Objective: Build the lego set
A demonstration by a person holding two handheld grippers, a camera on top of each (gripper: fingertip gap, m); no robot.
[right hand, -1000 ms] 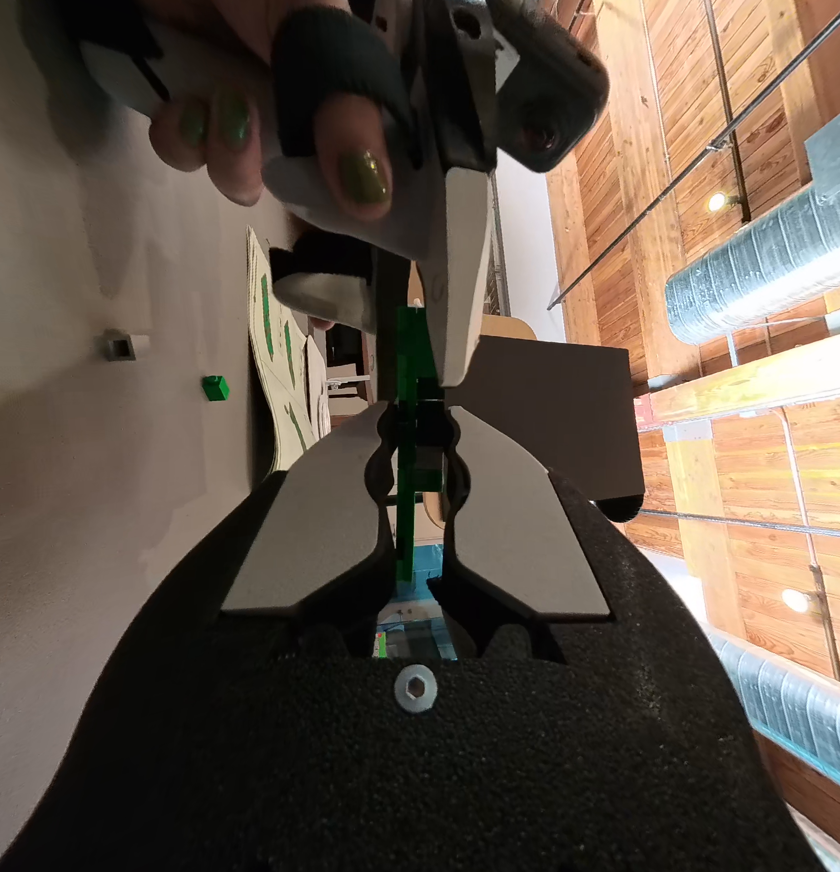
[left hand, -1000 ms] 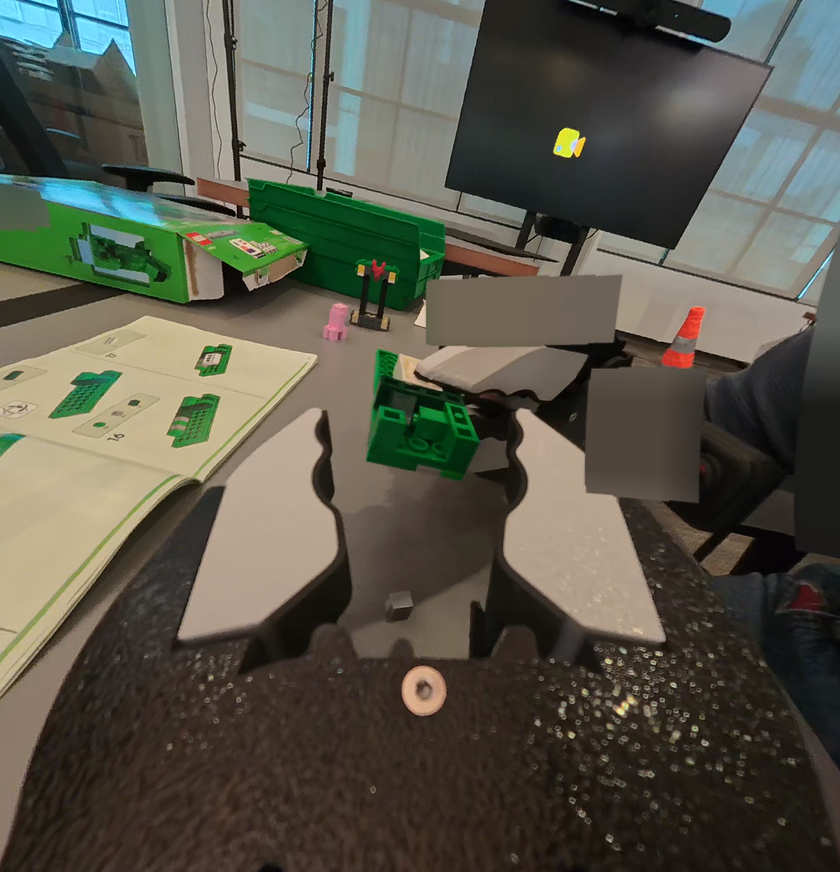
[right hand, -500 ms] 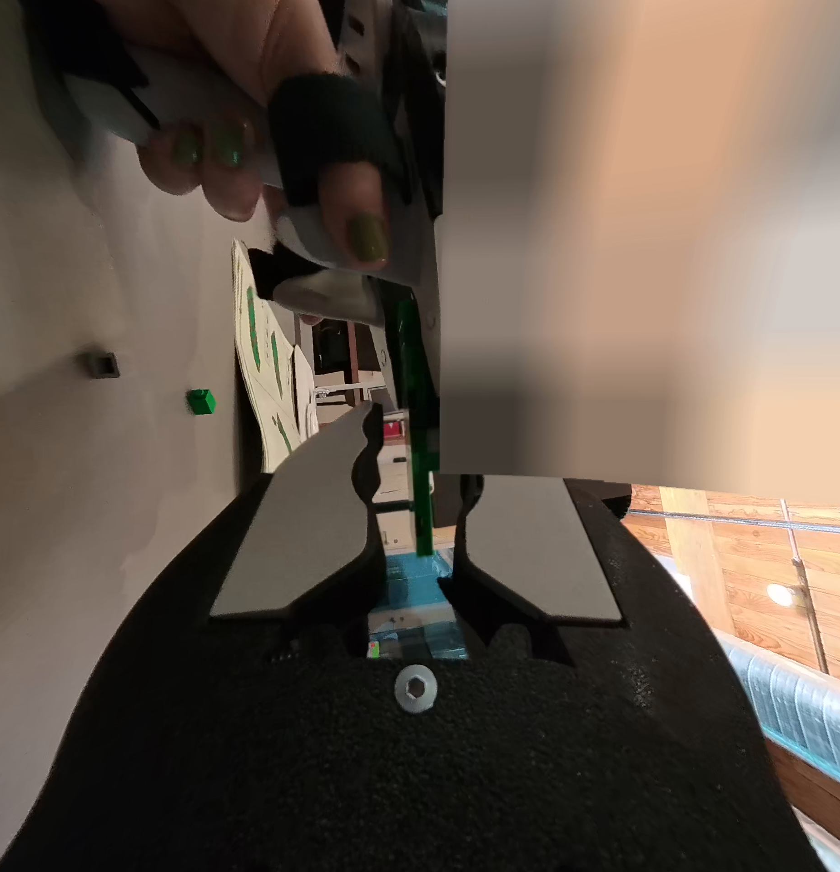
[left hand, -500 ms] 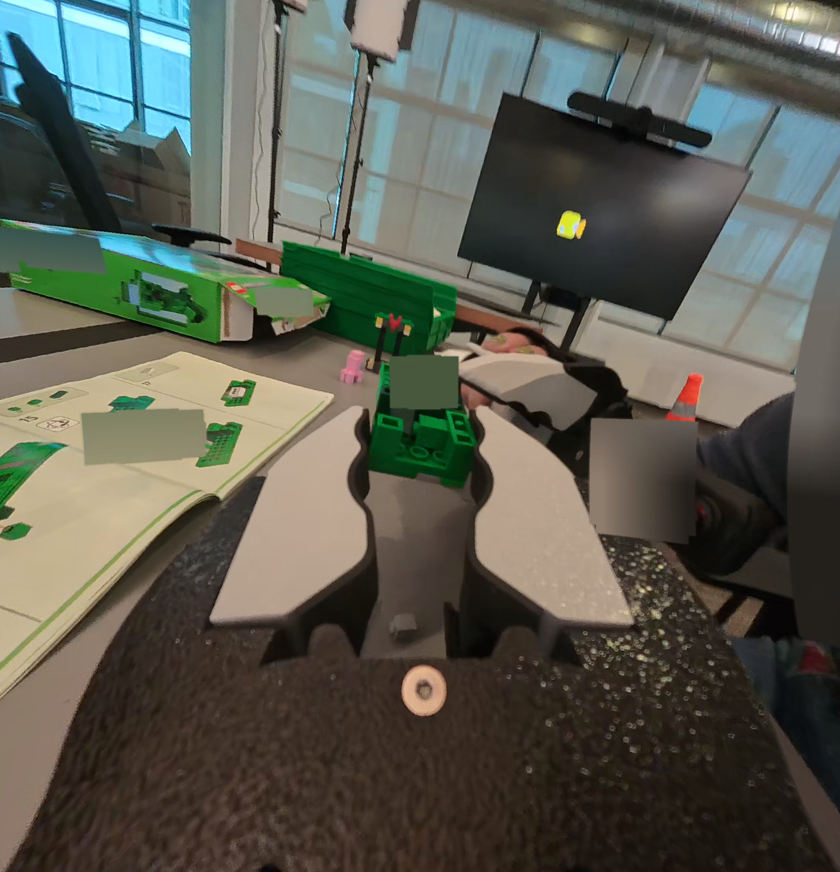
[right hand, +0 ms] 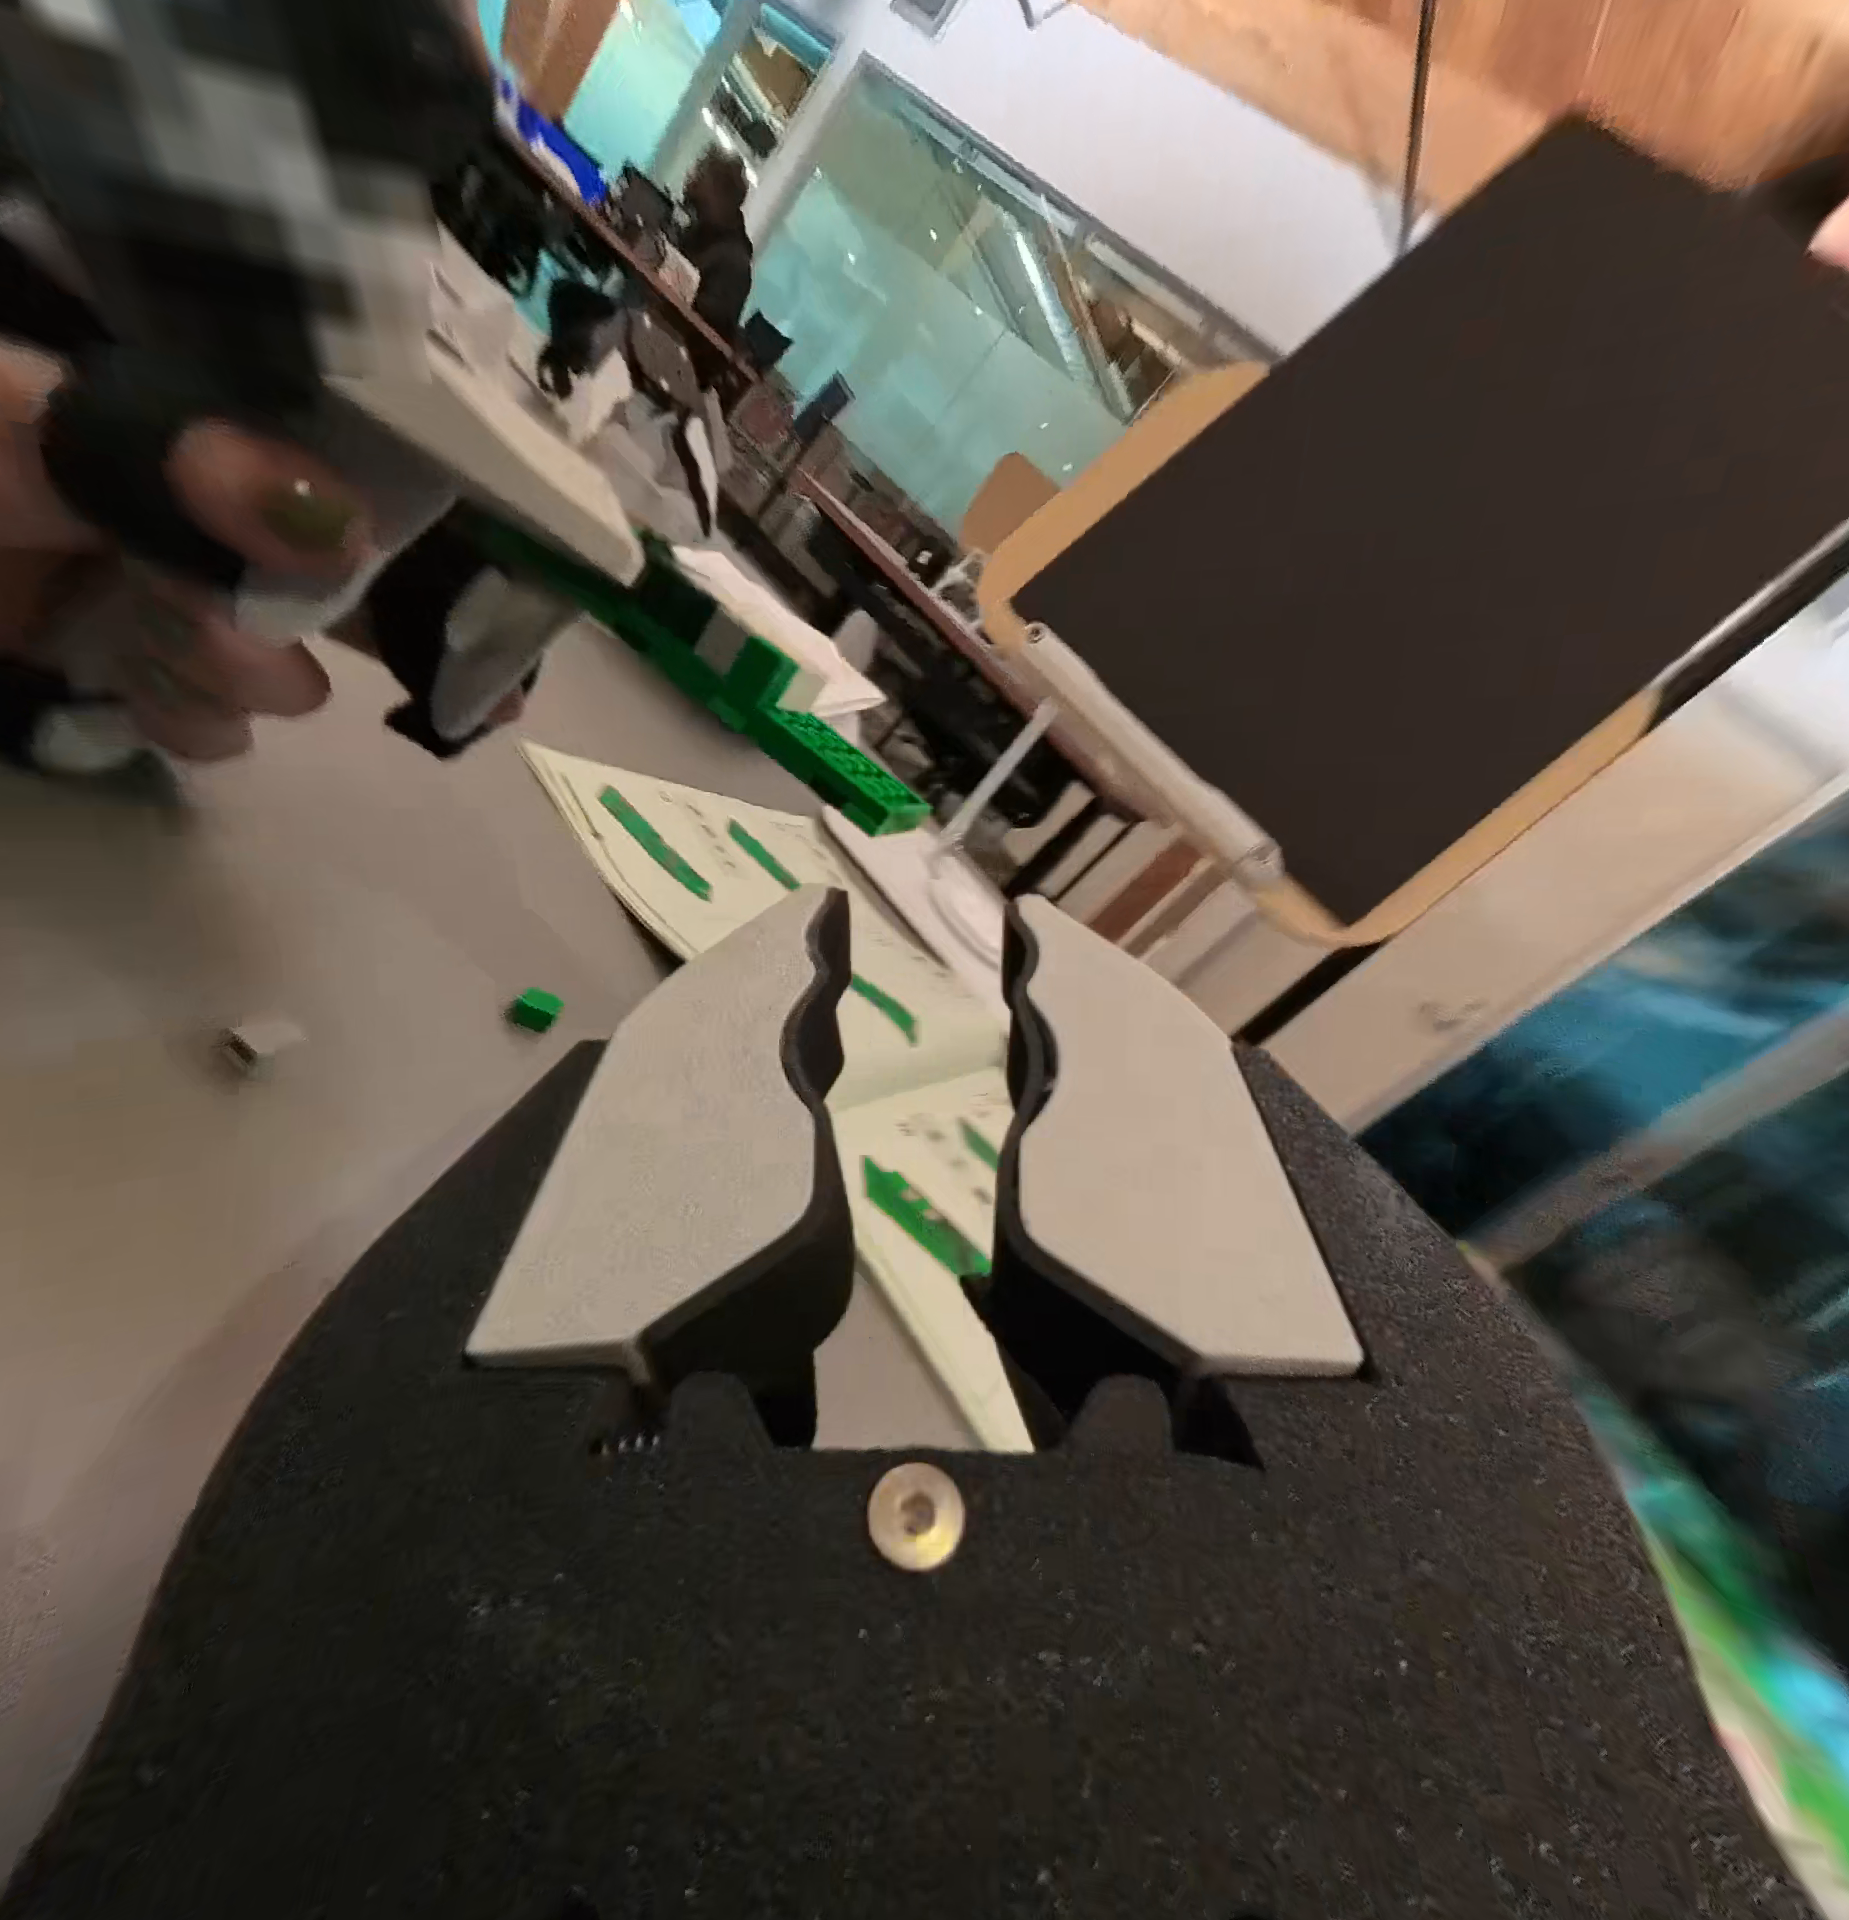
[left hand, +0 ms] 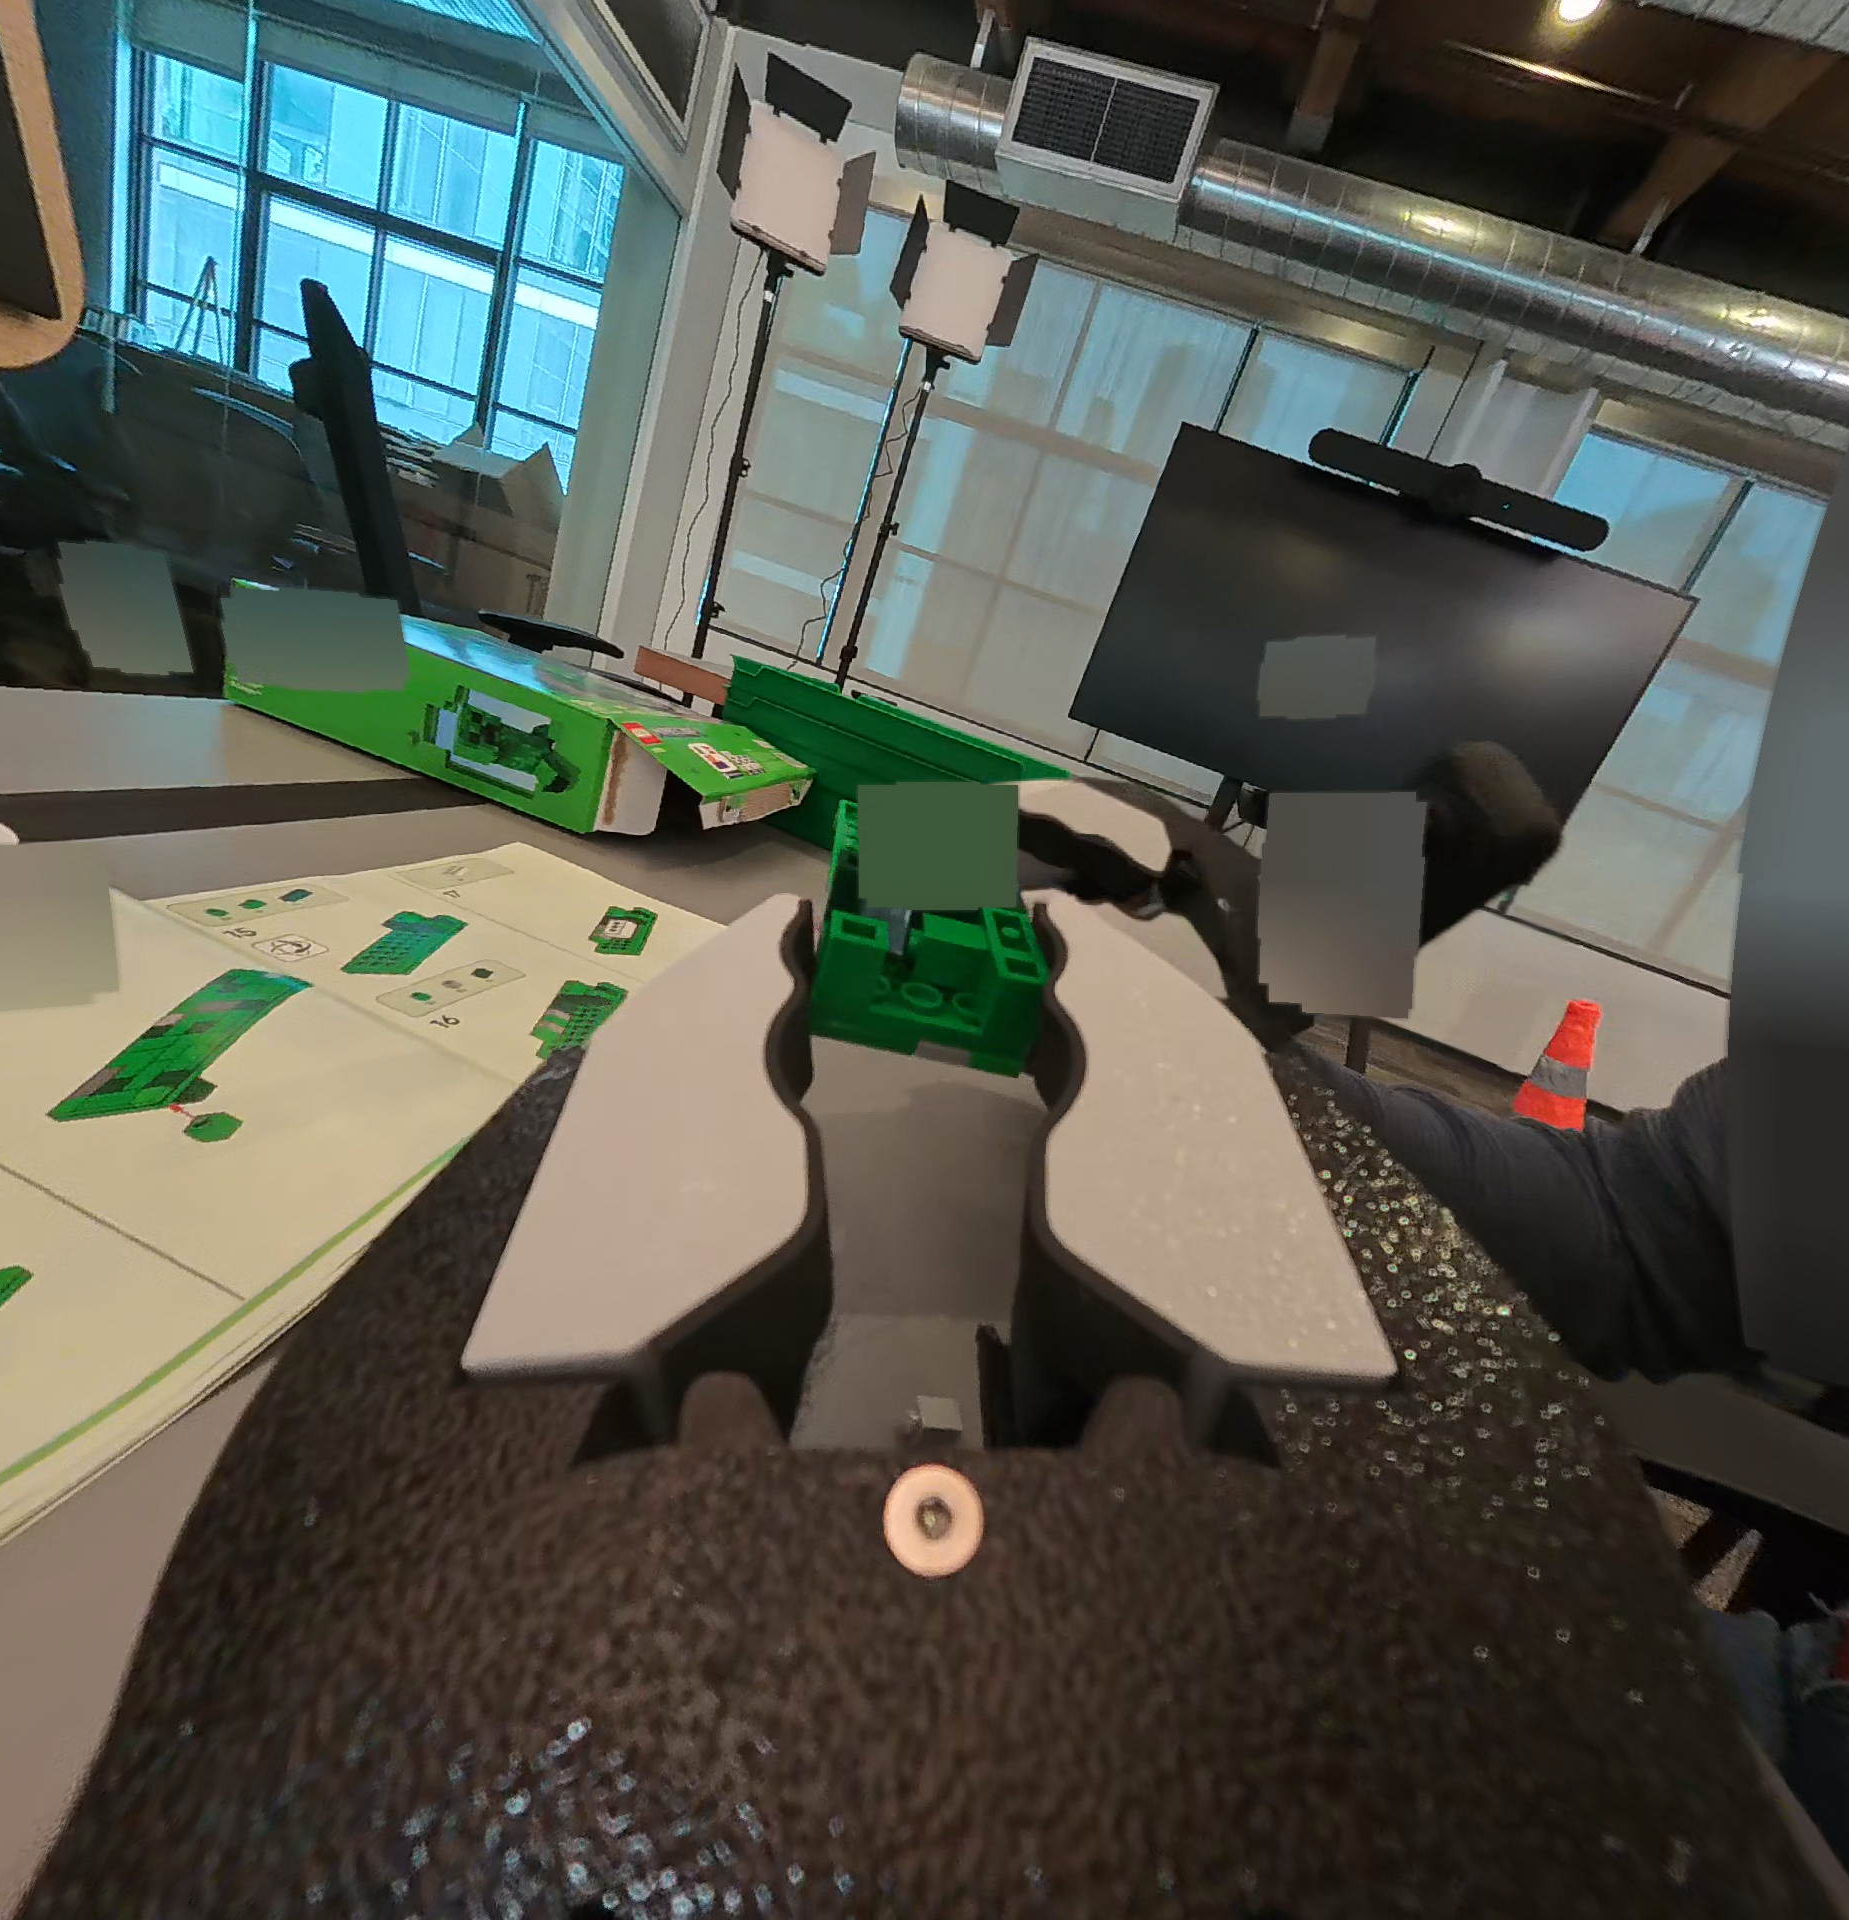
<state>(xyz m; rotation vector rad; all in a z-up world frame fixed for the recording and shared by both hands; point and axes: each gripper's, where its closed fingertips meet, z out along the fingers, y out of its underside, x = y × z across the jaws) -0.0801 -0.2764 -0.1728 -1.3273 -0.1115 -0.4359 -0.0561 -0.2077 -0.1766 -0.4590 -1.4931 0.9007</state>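
Between the fingers of the left gripper (left hand: 920,971), a chunky green brick assembly with grey inserts (left hand: 925,992) is sitting clamped, raised off the grey counter (left hand: 109,748). The right gripper (right hand: 925,940) is hanging parted and empty above the open paper instruction booklet (left hand: 276,1039), apart from the build.

Judged progress: a partial body is standing built, well short of finished. A small loose green cube (right hand: 535,1008) and a small grey piece (right hand: 247,1042) are lying unplaced toward the counter's near edge.

A torn-open green cardboard box (left hand: 515,738) is lying at the far edge; its printing and the booklet's step numbers are going unquoted.
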